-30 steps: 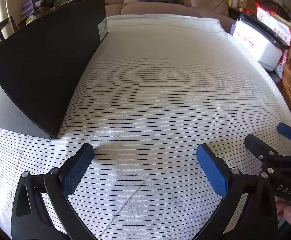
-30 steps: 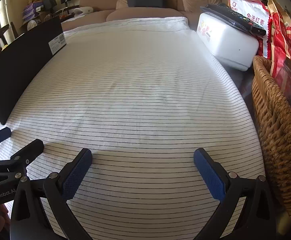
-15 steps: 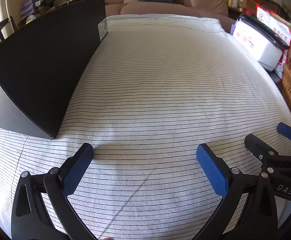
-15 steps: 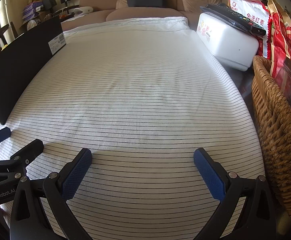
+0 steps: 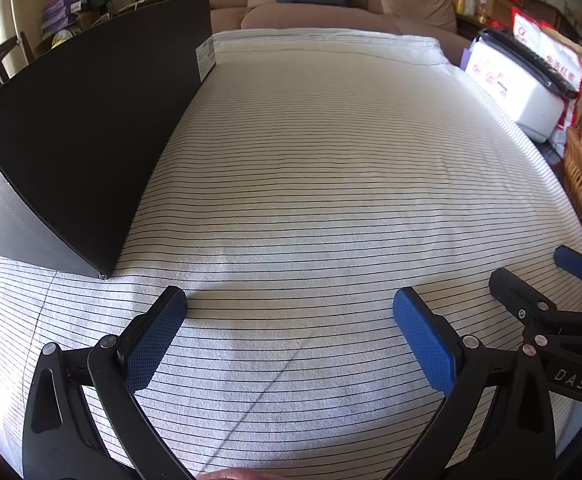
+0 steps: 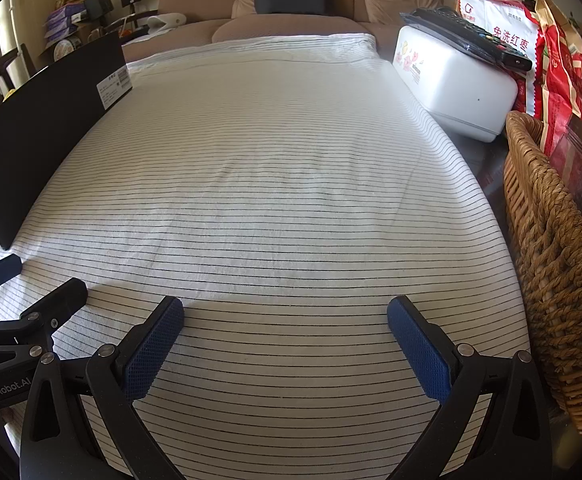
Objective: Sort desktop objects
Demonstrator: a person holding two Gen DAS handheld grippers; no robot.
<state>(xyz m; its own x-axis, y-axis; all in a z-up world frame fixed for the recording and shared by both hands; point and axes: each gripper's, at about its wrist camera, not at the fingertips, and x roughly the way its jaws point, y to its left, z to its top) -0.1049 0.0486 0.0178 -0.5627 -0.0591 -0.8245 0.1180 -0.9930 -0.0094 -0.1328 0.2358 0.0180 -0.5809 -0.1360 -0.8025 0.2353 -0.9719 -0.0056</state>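
A white cloth with thin black stripes covers the table, seen in the right wrist view too as the striped cloth. My left gripper hovers low over its near edge, open, with nothing between the blue pads. My right gripper is open and empty as well, just to the right; its fingers show at the right of the left wrist view. A long black box with a white label lies along the cloth's left side; the black box also shows in the right wrist view.
A white plastic bin with a remote control on top stands at the right rear. A wicker basket with red snack packets borders the right edge. A brown sofa lies beyond the table.
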